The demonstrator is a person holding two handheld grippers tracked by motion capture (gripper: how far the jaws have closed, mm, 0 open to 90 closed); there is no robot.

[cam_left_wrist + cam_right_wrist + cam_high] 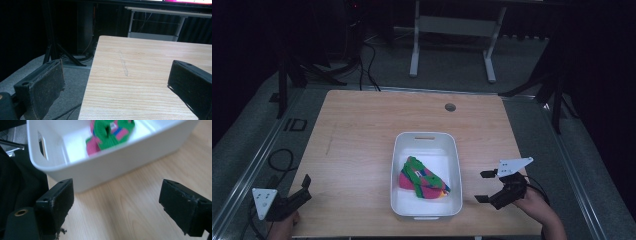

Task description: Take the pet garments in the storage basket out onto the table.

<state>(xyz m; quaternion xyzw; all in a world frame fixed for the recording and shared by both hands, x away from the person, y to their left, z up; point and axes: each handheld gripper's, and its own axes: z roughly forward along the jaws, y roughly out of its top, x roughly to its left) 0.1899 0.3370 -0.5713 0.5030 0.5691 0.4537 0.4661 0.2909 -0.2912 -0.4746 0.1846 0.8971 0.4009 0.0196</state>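
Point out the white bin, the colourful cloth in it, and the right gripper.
white bin point(455, 165): high view, on its right rim.
colourful cloth point(422, 177): high view, on the middle of the green and pink fabric.
right gripper point(484, 186): high view, midway between its two open jaw tips.

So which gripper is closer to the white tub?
The right gripper. It sits just beside the tub, jaws open toward it; the left gripper is far off at the table's corner.

One marking readable: dark letters "ID" point(295, 124) on grey floor left of surface point(362, 125), high view. No other text, label, brand or number legible.
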